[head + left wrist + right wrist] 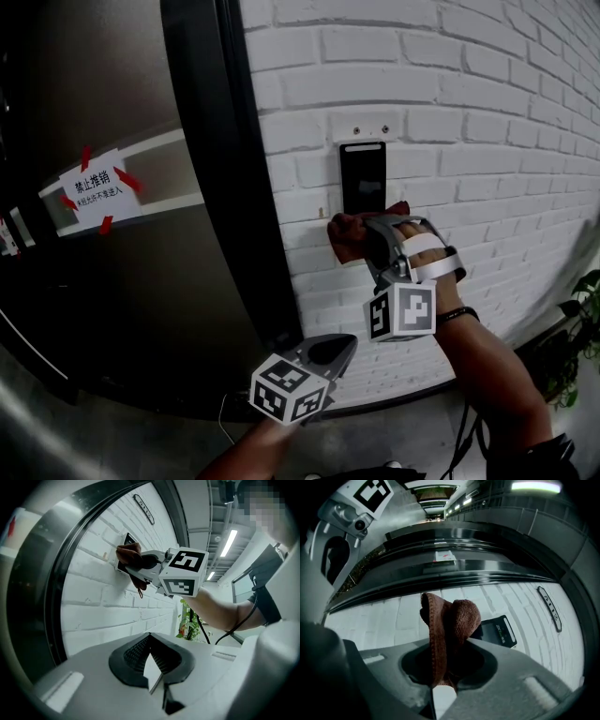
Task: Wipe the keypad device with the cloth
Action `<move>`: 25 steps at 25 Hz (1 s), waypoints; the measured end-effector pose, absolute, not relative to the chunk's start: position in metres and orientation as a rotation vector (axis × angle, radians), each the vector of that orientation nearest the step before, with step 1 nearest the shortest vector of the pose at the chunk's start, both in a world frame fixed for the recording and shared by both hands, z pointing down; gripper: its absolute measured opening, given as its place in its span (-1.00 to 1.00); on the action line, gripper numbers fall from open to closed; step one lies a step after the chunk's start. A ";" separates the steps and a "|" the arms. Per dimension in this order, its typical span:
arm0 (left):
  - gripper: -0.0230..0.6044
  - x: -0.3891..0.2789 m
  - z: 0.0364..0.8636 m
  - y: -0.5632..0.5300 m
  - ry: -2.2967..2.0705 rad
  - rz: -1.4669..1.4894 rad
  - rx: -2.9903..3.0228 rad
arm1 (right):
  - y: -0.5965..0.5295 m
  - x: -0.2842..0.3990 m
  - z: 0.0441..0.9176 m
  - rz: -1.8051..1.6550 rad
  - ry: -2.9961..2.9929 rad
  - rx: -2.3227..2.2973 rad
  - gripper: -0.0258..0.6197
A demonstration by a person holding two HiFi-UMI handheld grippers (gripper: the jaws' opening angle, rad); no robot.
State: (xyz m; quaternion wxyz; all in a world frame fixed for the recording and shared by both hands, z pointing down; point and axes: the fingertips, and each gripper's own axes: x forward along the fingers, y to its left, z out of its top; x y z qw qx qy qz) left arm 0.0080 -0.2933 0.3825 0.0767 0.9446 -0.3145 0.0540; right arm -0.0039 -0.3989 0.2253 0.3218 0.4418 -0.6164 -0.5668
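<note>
— Where is the keypad device to be found?

— The keypad device (363,178) is mounted upright on the white brick wall (469,112), just beside the dark door (112,262); a paper notice (94,187) is fixed to that door with red strips of tape.

— And the cloth?

— The brown cloth (349,232) is pinched between the fingers of the right gripper (367,242); in the right gripper view it is seen bunched, standing up out of the fingers closed on it, with the device just behind it and to the right; it is held against the wall at the device's lower end; whether the device itself is touched cannot be told.

— How is the left gripper placed?

— The left gripper (345,343) is held low, below the right one and well apart from the device, and is pointed up toward the wall; in the left gripper view its fingers are seen pressed together, with nothing between them; the right gripper and the cloth are seen beyond them, at the wall.

— Is anything else in sight?

— A green plant (581,309) is seen at the right edge, near the foot of the wall; a dark band (457,315) is worn on the right wrist.
</note>
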 end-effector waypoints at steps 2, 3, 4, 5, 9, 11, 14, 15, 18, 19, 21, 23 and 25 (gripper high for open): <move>-0.87 0.007 0.383 -0.293 -0.946 0.162 2.829 | -0.399 -0.004 0.227 -1.487 -1.620 1.159 -0.75; -0.88 0.007 0.383 -0.294 -0.948 0.161 2.828 | -0.399 -0.004 0.228 -1.486 -1.620 1.158 -0.75; -0.87 0.006 0.383 -0.294 -0.950 0.160 2.827 | -0.398 -0.004 0.229 -1.486 -1.620 1.156 -0.75; -0.87 0.006 0.383 -0.294 -0.952 0.160 2.826 | -0.398 -0.004 0.230 -1.484 -1.620 1.154 -0.75; -0.87 0.004 0.384 -0.294 -0.958 0.166 2.822 | -0.398 -0.004 0.235 -1.479 -1.619 1.141 -0.75; -0.87 0.003 0.385 -0.294 -0.964 0.167 2.821 | -0.398 -0.003 0.237 -1.475 -1.620 1.138 -0.75; -0.87 0.001 0.385 -0.294 -0.973 0.164 2.818 | -0.398 -0.003 0.240 -1.469 -1.622 1.133 -0.75; -0.88 0.000 0.386 -0.293 -0.978 0.164 2.818 | -0.398 -0.004 0.241 -1.469 -1.623 1.130 -0.75; -0.87 -0.003 0.388 -0.292 -0.986 0.174 2.818 | -0.398 -0.004 0.244 -1.461 -1.630 1.128 -0.75; -0.87 -0.003 0.390 -0.292 -0.986 0.177 2.817 | -0.398 -0.004 0.245 -1.456 -1.632 1.129 -0.75; -0.88 -0.006 0.391 -0.292 -0.991 0.177 2.811 | -0.398 -0.003 0.248 -1.449 -1.635 1.129 -0.75; -0.87 -0.009 0.393 -0.292 -0.999 0.176 2.805 | -0.398 -0.003 0.248 -1.446 -1.633 1.126 -0.75; -0.87 -0.011 0.393 -0.292 -1.004 0.174 2.803 | -0.398 -0.004 0.249 -1.444 -1.629 1.119 -0.75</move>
